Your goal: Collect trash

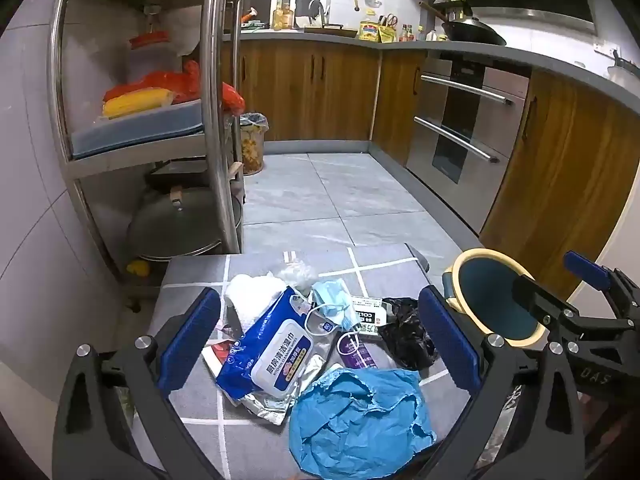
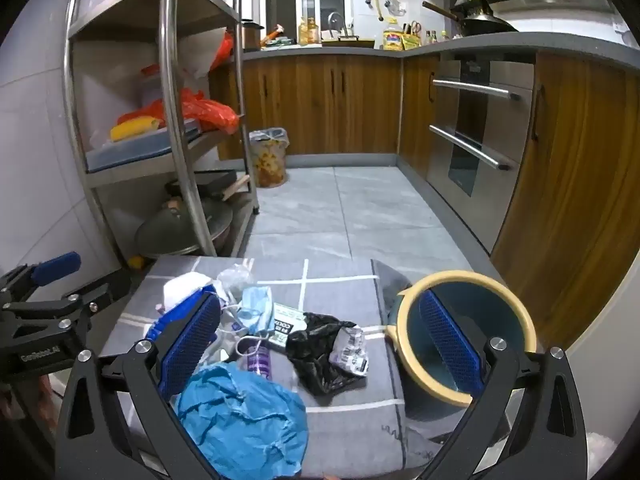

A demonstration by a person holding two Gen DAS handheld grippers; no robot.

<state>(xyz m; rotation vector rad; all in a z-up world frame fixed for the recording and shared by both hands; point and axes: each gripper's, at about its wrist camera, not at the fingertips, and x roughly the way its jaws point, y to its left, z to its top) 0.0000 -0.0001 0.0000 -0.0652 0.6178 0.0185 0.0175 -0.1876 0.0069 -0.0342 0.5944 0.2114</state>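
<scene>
Both grippers hang wide open, empty; trash pile on the grey mat (image 1: 192, 400), bin (image 2: 464, 336) just right of it, so we judge left gripper (image 1: 320, 344) should pinch the wipes pack (image 1: 272, 344) mid-body, clear of the mask (image 1: 332, 304).

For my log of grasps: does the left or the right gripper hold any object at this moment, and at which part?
Nothing is held. The left gripper and the right gripper are both open above the trash pile, with no object between the fingers.

Home kitchen: wooden cabinets (image 1: 308, 92), built-in oven (image 1: 464, 120), wok (image 1: 474, 30).
</scene>
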